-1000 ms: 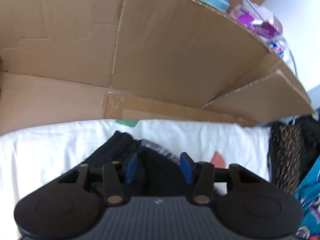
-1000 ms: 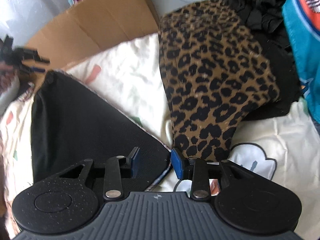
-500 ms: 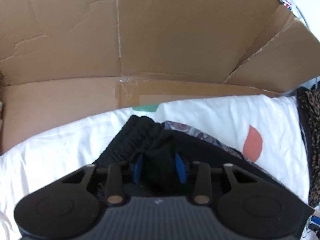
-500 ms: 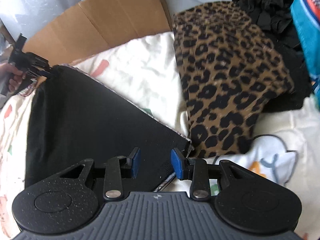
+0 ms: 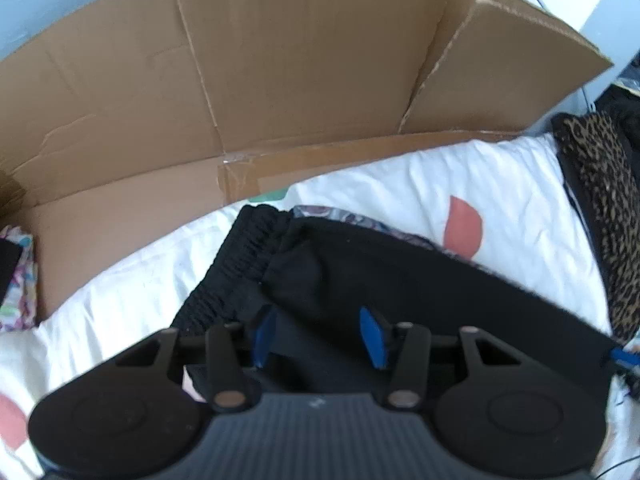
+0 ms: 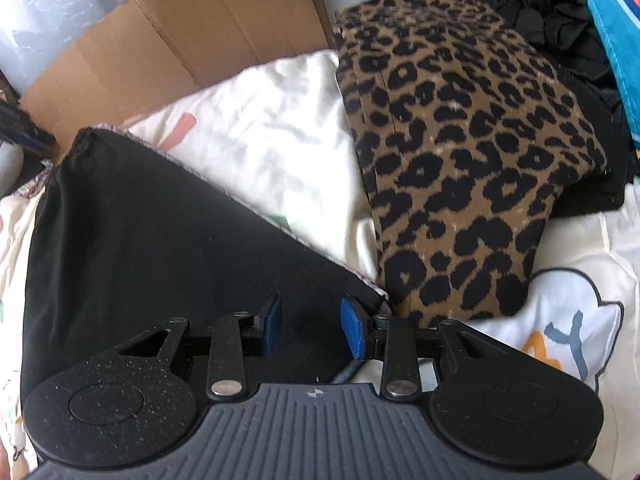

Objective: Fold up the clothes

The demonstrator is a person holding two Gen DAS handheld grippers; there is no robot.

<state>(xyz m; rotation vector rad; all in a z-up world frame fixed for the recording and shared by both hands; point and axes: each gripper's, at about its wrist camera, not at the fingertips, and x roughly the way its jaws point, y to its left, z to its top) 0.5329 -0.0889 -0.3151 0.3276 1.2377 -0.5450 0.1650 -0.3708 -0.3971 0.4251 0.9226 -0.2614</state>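
Black garment [image 6: 160,240] lies flat on the white printed sheet [image 6: 272,152], beside the leopard-print garment [image 6: 460,140]. Left gripper [image 5: 320,336] jaws are opening above its waistband end, pads clear of the cloth; right gripper [image 6: 310,330] is parted over its corner, grasping nothing.

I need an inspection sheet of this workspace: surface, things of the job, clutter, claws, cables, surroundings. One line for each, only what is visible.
Surface: white sheet with coloured prints, wrinkled.
Job's things: black garment lies flat on the sheet; its gathered waistband is toward the cardboard.
Clutter: leopard-print garment beside it; dark clothes pile and a teal item behind.
Claws: left claw opening over the black garment, pads not pressing; right claw open above the garment's corner.
Cables: thin dark line at the lower right corner of the left view, unclear.
Surroundings: flattened cardboard box standing behind the sheet.
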